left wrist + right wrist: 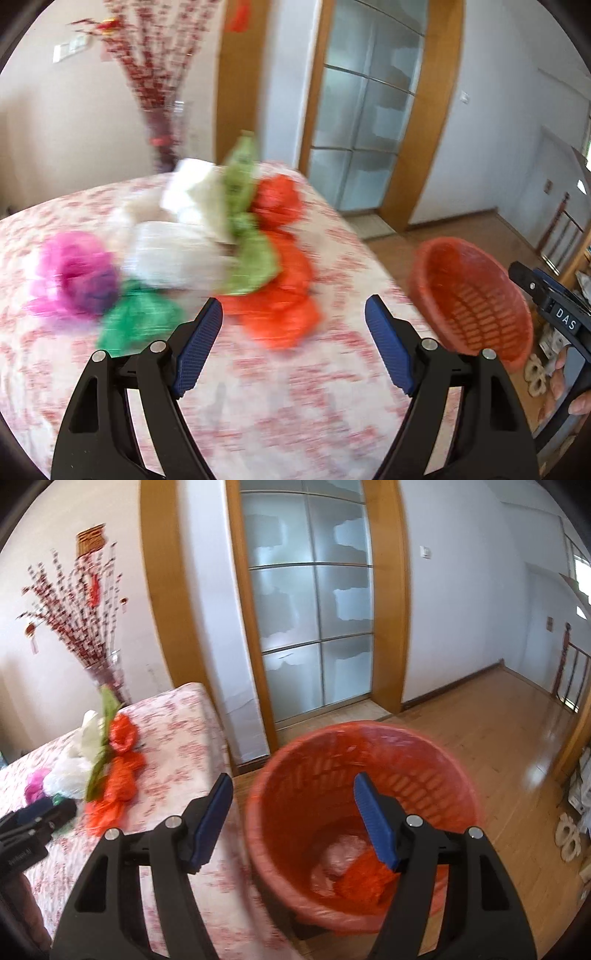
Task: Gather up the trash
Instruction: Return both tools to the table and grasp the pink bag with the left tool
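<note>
Hovered with spread, empty jaws: left gripper (pixel 293 325) facing crumpled plastic bags (pixel 207 243) on worktop (pixel 295 387), right gripper (pixel 291 805) over red basket (pixel 436 749) for dropping.

Home, floral tablecloth (pixel 258 387), sliding door (pixel 314 602)

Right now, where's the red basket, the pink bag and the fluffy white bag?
Red basket (pixel 436 760): right wrist view, far inner wall.
Pink bag (pixel 74 273): left wrist view, crumpled middle.
White bag (pixel 173 254): left wrist view, its front bulge.
</note>
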Demonstrator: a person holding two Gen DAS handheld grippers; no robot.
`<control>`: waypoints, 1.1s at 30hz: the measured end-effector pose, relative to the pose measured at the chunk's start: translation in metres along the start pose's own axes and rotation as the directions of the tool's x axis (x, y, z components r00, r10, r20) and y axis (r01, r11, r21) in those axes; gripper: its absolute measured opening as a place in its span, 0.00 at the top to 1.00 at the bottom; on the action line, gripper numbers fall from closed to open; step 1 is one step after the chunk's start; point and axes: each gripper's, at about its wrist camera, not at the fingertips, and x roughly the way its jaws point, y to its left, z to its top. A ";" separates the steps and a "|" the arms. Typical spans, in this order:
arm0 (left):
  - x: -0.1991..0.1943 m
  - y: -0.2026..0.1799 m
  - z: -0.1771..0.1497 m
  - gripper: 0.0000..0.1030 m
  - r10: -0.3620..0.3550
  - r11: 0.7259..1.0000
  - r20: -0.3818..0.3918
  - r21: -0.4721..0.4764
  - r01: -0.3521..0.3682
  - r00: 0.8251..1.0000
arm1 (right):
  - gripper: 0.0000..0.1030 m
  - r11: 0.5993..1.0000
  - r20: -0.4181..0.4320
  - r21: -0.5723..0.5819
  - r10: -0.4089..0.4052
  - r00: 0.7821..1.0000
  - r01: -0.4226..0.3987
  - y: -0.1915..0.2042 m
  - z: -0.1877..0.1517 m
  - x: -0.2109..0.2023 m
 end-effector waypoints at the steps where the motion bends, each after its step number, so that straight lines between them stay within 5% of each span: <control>1: -0.005 0.010 -0.001 0.24 0.023 1.000 0.010 -0.007 -0.023 1.000 | 0.35 1.000 -0.003 -0.005 0.011 1.000 -0.011 0.007 0.000 0.000; 11: -0.020 0.139 -0.005 0.23 0.272 0.954 0.034 -0.144 -0.264 0.962 | 0.35 0.990 -0.066 -0.056 0.125 0.990 -0.129 0.079 -0.011 0.011; 20: 0.014 0.195 0.005 0.32 0.226 0.932 -0.048 -0.279 -0.230 0.973 | 0.35 0.981 -0.106 -0.102 0.151 0.983 -0.162 0.119 -0.018 0.023; 28: 0.028 0.196 -0.003 0.68 0.177 0.941 -0.091 -0.275 -0.195 0.980 | 0.35 0.977 -0.130 -0.131 0.153 0.980 -0.170 0.132 -0.021 0.030; 33: 0.021 0.194 -0.004 0.78 0.180 0.948 -0.070 -0.255 -0.192 0.981 | 0.35 0.976 -0.139 -0.126 0.157 0.978 -0.175 0.134 -0.022 0.034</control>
